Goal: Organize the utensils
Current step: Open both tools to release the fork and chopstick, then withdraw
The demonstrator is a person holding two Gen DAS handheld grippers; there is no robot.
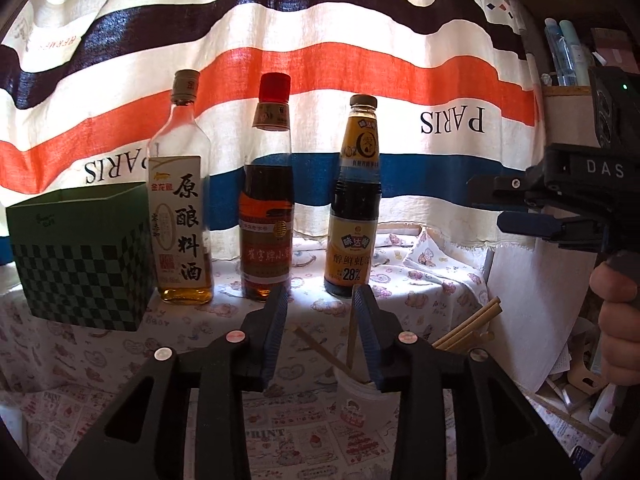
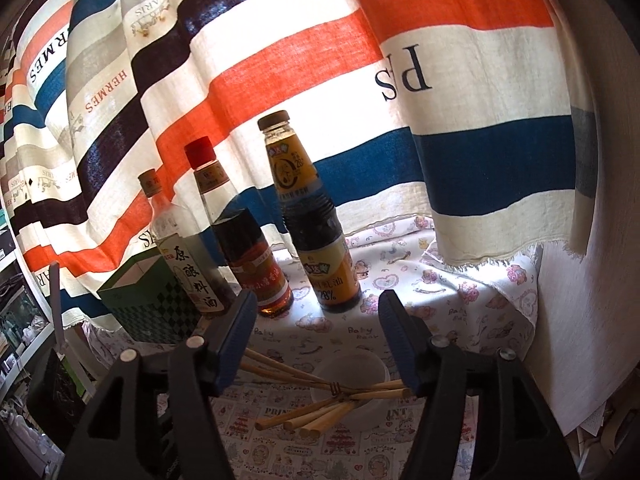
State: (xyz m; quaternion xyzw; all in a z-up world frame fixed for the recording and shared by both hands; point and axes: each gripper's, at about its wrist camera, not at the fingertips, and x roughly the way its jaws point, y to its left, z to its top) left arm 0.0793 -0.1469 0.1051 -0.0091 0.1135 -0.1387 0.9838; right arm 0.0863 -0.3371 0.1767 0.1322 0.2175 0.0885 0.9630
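A: Behind the table hangs a striped curtain (image 1: 280, 60), and the light comes through it. On the printed tablecloth (image 1: 120, 360) stand three bottles: a cooking-wine bottle (image 1: 182, 216), a red-capped bottle (image 1: 266, 220) and a dark sauce bottle (image 1: 354, 216). At the left is a green checked box (image 1: 80, 256).

B: And where are the chopsticks (image 2: 320, 404)?

A: They lie in a white cup (image 2: 352, 372) near the front of the table, below both grippers. They cross each other and lean out over the rim on both sides. I think they are now where they belong.

B: Are the tongs holding anything?

A: No. The left gripper (image 1: 320, 320) has its jaws apart, and between them I see only the cloth and one chopstick in the cup behind. The right gripper (image 2: 318, 340) is wider apart and also holds nothing.

B: What could go wrong?

A: The cup looks light, and the sticks lean far out. If a finger touches one stick end, the cup may tip and spill them. Also the bottles are close behind; a careless swing forward could knock the sauce bottle over.
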